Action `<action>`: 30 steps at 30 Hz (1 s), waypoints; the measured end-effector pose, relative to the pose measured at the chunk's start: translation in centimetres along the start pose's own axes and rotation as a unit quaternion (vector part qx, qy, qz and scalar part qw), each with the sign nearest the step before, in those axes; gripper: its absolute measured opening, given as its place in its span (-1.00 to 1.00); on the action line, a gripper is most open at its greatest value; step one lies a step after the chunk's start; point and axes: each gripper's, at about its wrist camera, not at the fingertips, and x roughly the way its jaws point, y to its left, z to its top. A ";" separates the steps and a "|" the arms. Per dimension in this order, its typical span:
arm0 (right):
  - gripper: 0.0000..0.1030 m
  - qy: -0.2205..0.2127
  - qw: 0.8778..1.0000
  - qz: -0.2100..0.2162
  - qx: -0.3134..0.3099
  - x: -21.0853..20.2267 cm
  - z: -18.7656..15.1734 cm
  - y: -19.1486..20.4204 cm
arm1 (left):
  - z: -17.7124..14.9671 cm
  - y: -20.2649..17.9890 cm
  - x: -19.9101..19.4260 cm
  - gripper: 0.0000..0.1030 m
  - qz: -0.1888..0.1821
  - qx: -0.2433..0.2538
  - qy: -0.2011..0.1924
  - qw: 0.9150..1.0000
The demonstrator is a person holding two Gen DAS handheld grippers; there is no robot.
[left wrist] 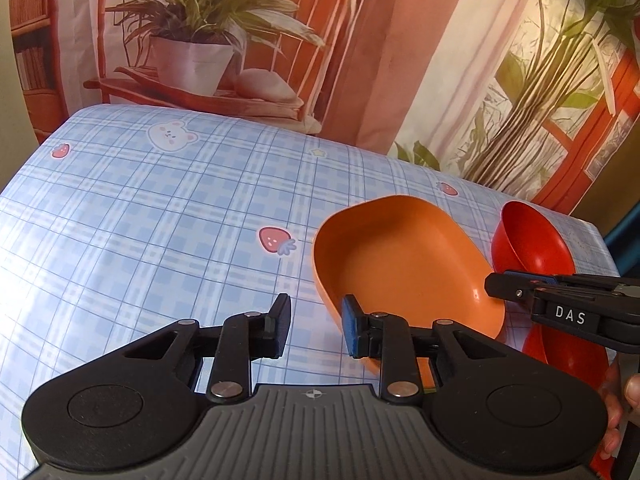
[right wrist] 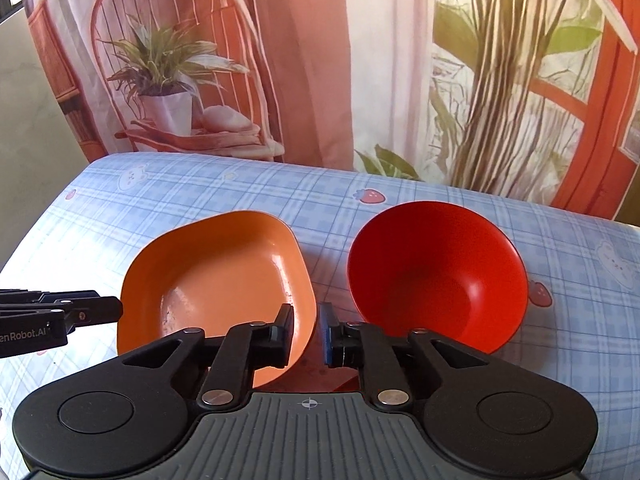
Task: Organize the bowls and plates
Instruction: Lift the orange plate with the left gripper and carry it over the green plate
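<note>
Judging progress as early: nothing stacked or nested yet. Orange squarish dish point(right wrist: 224, 272) and red round bowl point(right wrist: 436, 272) sitting side by side on the blue checked surface point(left wrist: 140, 220), close but apart, both empty and upright. Left tongs point(left wrist: 316, 326) narrow at the dish's left near rim, only cloth visible in the gap, nothing gripped. Right tongs point(right wrist: 307, 334) nearly closed over the dish's right rim, edge apparently in the gap; cannot tell if actually pinched. Probably about to lift the dish with both tongs; all sorting still left. Readable writing: "DAS" point(left wrist: 570, 315) on the right tongs' side, partial "enRobot.AI" point(right wrist: 24, 336) on the left tongs' side.
</note>
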 end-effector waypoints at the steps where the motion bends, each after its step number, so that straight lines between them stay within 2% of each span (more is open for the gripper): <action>1: -0.68 0.002 1.000 -0.002 0.002 0.2 0.0 -0.1 | 0.0 0.0 0.0 -0.43 0.000 0.001 -0.002 1.000; 5: -0.68 0.012 1.000 -0.001 0.013 1.2 0.3 -0.4 | 0.0 0.2 0.3 -0.43 -0.010 -0.002 -0.003 1.000; 8: -0.69 0.023 1.000 0.000 0.020 1.9 0.4 -0.6 | 0.2 0.8 0.7 -0.43 -0.031 -0.023 0.005 0.999; 10: -0.84 0.027 0.999 0.005 0.025 2.2 0.3 -0.6 | 0.2 1.3 0.9 -0.45 -0.053 -0.041 0.007 0.998; 11: -0.86 0.030 0.999 0.010 0.026 2.3 0.2 -0.6 | 0.2 1.4 1.0 -0.63 -0.066 -0.044 0.007 0.997; 14: -0.89 0.031 0.999 0.015 0.023 2.2 0.1 -0.1 | 0.4 1.2 1.0 -0.67 -0.055 -0.036 0.004 0.998; 19: -0.88 0.023 0.999 0.020 0.024 1.4 0.2 0.4 | 0.6 1.3 0.4 -0.67 -0.060 -0.040 -0.003 0.997; 30: -0.87 -0.003 0.999 0.034 0.030 -2.5 -0.3 1.1 | 0.8 -0.2 -4.5 -0.67 -0.042 0.001 -0.028 0.999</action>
